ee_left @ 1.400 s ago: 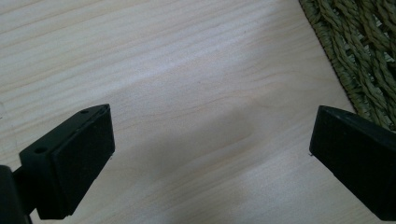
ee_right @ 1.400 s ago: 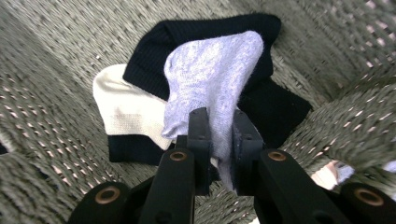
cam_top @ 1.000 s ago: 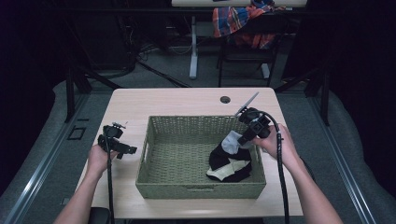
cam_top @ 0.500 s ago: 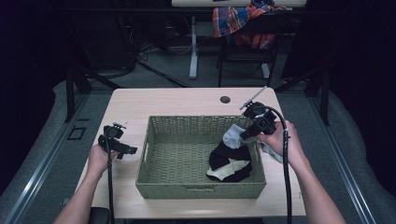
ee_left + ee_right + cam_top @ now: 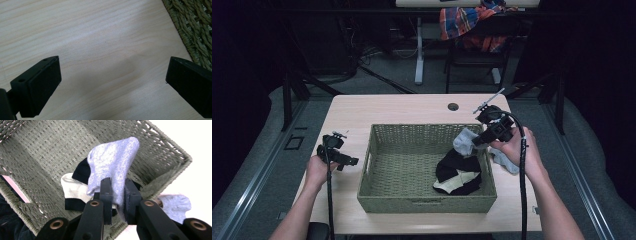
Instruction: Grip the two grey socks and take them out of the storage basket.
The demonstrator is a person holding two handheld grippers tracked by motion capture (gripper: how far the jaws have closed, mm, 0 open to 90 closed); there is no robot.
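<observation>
We have the right hand-held gripper (image 5: 117, 195) clenched on a grey sock (image 5: 112, 163) above the basket's (image 5: 427, 202) right rim, the left hand-held gripper (image 5: 113, 82) released, so next we judge a lift clear onto the desk (image 5: 402, 107).

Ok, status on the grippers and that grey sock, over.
Right gripper shut on the grey sock, lifted over the basket. Left gripper open over bare table. Black-and-white sock in the basket; second grey sock outside it by the right hand. Nothing blocking.

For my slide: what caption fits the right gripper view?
Right hand-held gripper pinches a grey sock above the woven basket.
</observation>
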